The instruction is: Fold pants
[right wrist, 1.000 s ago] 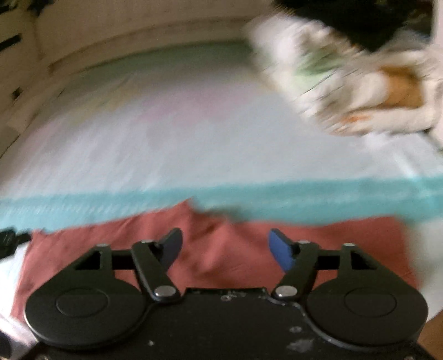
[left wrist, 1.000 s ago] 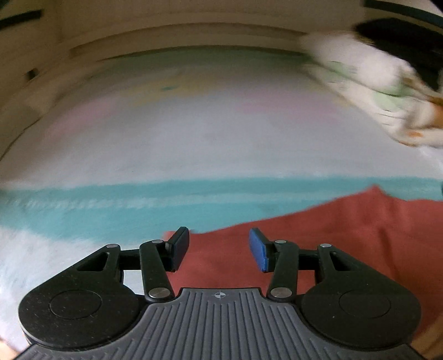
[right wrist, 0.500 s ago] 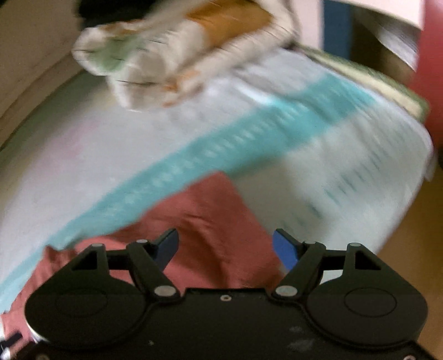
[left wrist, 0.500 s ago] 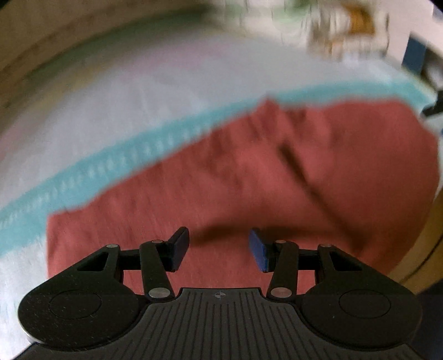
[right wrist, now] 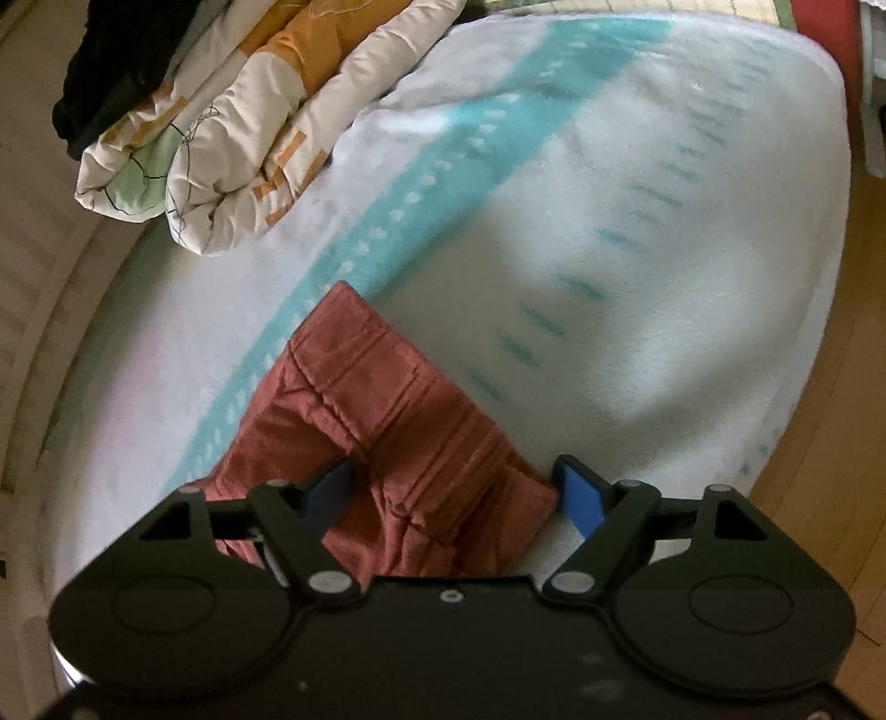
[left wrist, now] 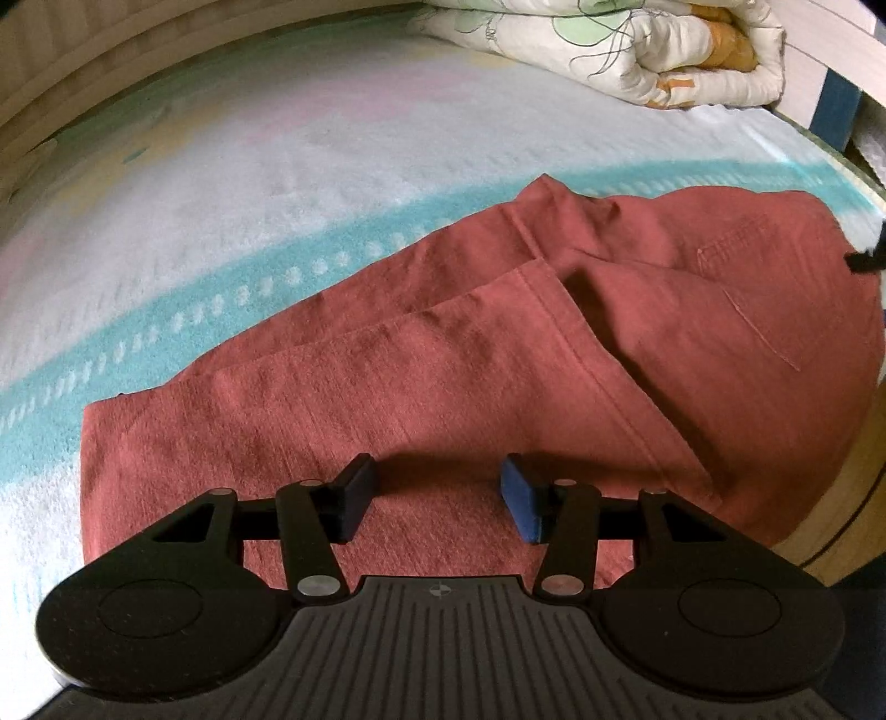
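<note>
Rust-red pants [left wrist: 454, 354] lie flat on the bed, legs toward the left, waist toward the right near the bed edge. My left gripper [left wrist: 437, 490] is open, hovering over the leg part, holding nothing. In the right wrist view the waistband end of the pants [right wrist: 387, 421] lies under my right gripper [right wrist: 459, 493], which is open and spans the waistband corner; whether the pads touch the cloth is unclear. A black tip of the right gripper [left wrist: 866, 257] shows at the right edge of the left view.
The bed has a white blanket with a teal stripe [left wrist: 232, 299]. A rolled floral quilt [left wrist: 637, 44] lies at the far side, with dark clothing [right wrist: 116, 61] on it. Wooden floor [right wrist: 830, 443] lies beyond the bed edge.
Both grippers swung right and tilted down over the pants. The left view now takes in the whole pants; the right moved from the bare blanket onto the waistband corner. Jaws stayed open.
</note>
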A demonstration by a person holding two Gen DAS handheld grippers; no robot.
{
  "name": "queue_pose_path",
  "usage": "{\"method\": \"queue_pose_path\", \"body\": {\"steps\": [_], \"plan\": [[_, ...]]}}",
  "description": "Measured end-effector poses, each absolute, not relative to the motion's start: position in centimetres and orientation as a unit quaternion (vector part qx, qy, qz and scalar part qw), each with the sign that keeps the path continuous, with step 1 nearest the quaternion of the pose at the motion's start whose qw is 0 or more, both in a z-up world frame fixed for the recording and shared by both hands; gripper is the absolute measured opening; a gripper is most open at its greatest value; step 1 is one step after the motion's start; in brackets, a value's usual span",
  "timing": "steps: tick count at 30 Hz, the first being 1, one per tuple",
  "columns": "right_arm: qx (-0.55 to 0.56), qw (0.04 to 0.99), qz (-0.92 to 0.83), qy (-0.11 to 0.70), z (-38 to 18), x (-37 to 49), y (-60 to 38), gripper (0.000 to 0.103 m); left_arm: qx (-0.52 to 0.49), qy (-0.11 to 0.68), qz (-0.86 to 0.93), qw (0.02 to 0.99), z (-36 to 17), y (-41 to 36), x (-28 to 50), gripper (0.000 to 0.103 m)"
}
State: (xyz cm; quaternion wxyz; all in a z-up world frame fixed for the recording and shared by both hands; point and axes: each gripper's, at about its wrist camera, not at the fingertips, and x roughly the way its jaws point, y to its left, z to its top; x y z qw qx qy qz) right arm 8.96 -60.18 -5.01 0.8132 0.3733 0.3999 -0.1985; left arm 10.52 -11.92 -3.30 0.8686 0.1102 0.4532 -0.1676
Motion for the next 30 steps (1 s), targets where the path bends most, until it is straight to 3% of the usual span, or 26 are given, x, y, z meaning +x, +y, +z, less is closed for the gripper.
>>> {"method": "queue_pose_path", "body": {"steps": [3,5,11,20,30], "plan": [[0.35,0.826,-0.184,0.401,-4.1,9.0,-59.8,0.032,0.105,0.456,-0.165,0.868,-3.2,-11.9,10.7,0.049],[0.346,0.833,-0.165,0.4,-3.0,9.2,-59.7,0.026,0.103,0.457,-0.164,0.869,-2.8,-12.1,10.8,0.048],[0.283,0.871,-0.119,0.385,3.1,9.9,-57.5,0.023,0.086,0.43,-0.204,0.875,-1.5,-13.7,10.2,0.049],[0.148,0.915,-0.055,0.371,11.7,12.2,-50.2,0.022,0.147,0.446,-0.237,0.85,-3.6,-17.3,9.3,0.051],[-0.005,0.941,0.085,0.326,18.9,13.2,-33.5,0.022,0.069,0.439,-0.138,0.885,0.1,-6.3,11.7,0.051]]}}
